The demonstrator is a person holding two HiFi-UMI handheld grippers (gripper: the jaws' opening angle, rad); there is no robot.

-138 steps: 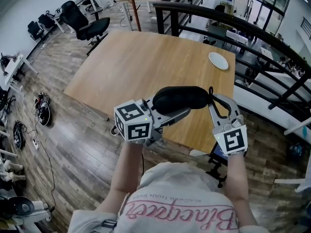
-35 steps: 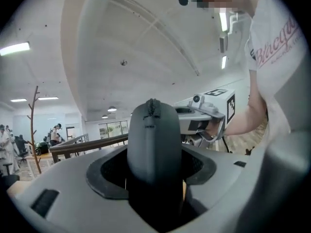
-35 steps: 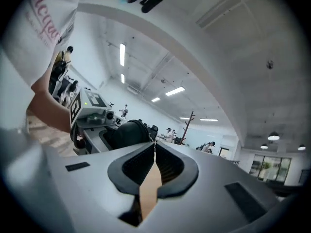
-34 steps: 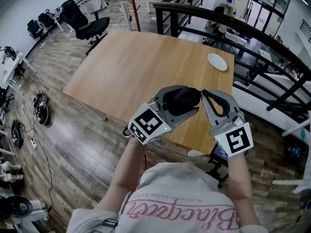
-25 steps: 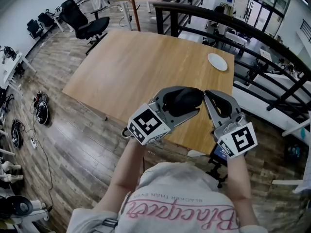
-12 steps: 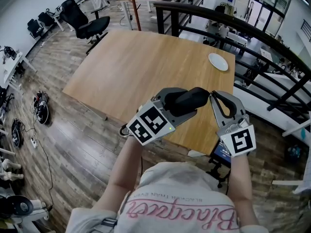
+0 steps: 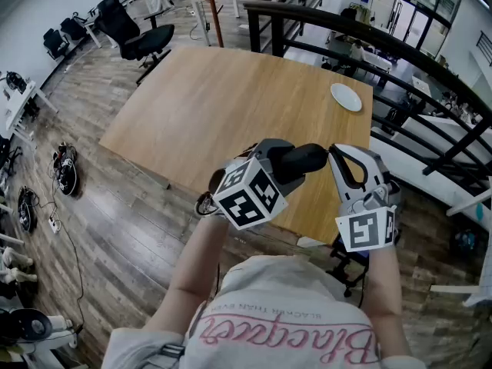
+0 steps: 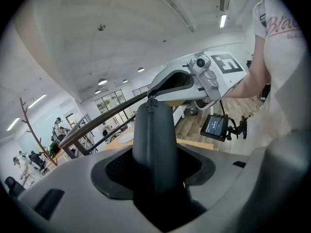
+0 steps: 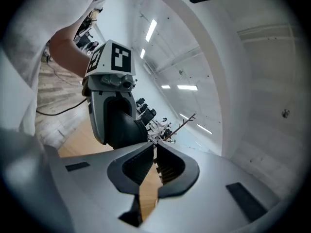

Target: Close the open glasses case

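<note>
Since half a second ago the left gripper [image 7: 289, 162] has rolled over, so its marker cube [image 7: 247, 196] now faces up at the head camera, and the right gripper [image 7: 334, 151] has sunk a little. The glasses case [image 7: 310, 158] between them shows shorter and more end-on than it did five seconds back, when it lay broadside.

The case hangs in the air over the table's near edge, towards its near right corner, touching nothing below. The left gripper's jaws are clamped round its thick middle. The right gripper's jaws are drawn together at the case's narrow tip, and in the left gripper view they seem to pinch the small zip tab [image 8: 148, 99] there.

As far as can be judged, the closing is far along: the two halves sit together as one rounded pod and no gaping mouth shows. Whether the zip has run to its stop cannot be told, since the seam is hidden. That last stretch is what may remain.

The case is matt, dark grey to black, soft-looking and tapered. The grippers are smooth, pale grey moulded shells with dark ribbed pads [image 9: 134, 167]. The table [image 7: 231, 91] is warm, fine-grained wood, and a round white plate [image 7: 346, 97] sits by its far right corner.
</note>
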